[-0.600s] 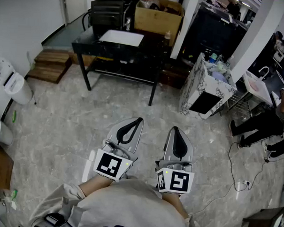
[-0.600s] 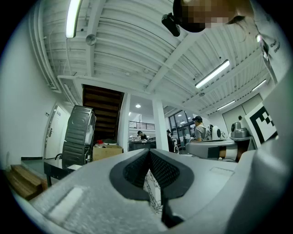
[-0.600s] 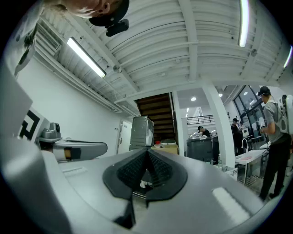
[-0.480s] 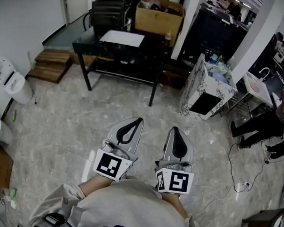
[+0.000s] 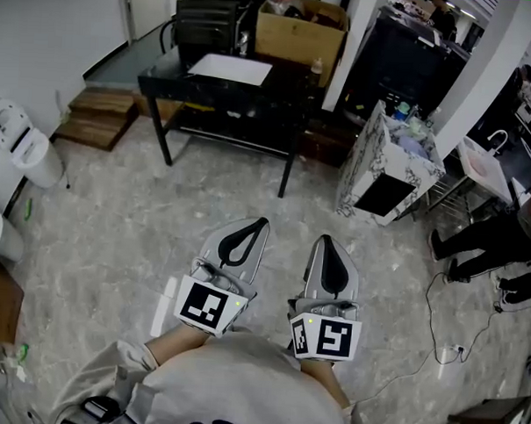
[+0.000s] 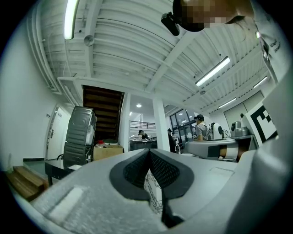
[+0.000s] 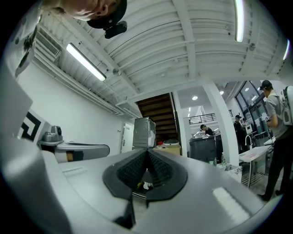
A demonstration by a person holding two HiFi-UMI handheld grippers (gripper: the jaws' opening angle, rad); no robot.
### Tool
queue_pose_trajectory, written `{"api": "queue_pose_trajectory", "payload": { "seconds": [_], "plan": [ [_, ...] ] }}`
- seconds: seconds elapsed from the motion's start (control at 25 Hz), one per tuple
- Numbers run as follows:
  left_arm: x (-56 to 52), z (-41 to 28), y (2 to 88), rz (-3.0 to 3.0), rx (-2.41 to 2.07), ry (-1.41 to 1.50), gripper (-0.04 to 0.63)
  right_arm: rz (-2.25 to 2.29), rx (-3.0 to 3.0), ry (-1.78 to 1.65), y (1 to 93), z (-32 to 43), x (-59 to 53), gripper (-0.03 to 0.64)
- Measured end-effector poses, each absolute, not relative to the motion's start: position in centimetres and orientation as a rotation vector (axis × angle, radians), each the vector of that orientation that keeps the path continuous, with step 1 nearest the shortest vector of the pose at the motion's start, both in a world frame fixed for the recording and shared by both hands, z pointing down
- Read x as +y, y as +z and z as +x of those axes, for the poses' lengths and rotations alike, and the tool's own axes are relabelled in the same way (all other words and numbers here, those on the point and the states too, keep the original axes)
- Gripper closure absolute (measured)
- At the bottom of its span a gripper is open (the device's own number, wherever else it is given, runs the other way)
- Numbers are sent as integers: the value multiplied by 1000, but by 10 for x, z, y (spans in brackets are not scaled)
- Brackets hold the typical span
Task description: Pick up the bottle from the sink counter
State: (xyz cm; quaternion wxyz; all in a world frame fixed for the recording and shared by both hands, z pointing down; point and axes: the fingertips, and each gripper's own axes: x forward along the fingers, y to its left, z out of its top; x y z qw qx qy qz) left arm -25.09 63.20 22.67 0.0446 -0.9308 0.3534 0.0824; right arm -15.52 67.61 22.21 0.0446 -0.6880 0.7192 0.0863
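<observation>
1. Almost nothing has changed – the left gripper [image 5: 261, 222] and the right gripper [image 5: 325, 239] sit where they were. The room has slid a tiny bit in the head view.
2. No words can be read. Each cube shows a black-and-white square marker [image 5: 210, 305].
3. Both grippers are held side by side on the near side of the black table [image 5: 166, 81], pointing toward it and tipped a little up.
4. Both pairs of jaws are pressed together, with nothing in them.
5. The sink counter [image 5: 359, 171] stands just right of the black table, well apart from the grippers – I cannot tell which small thing on top is the bottle.

Two grippers [image 5: 261, 222] [image 5: 324, 240], one black table [image 5: 284, 92], one cardboard box [image 5: 299, 39], one sheet of paper [image 5: 229, 69]
</observation>
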Motion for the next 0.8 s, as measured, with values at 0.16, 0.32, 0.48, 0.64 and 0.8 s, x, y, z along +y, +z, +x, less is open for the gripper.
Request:
{"api": "queue_pose_trajectory", "payload": {
  "seconds": [0.16,0.32,0.48,0.64,0.8],
  "plan": [
    [634,-244,228,-2835,1082,244,594,-2091,2199,257,225,-149,678,618],
    [631,-242,228,-2829,1098,250,594,-2080,2212,253,228,-147,673,618],
    [625,-241,232,-2824,1110,253,594,-2060,2227,251,233,-146,667,618],
    [608,-236,235,-2828,1093,269,594,-2064,2228,265,235,-144,652,618],
    [582,-222,235,-2833,1063,285,594,-2084,2216,274,235,-133,626,618]
  ]
}}
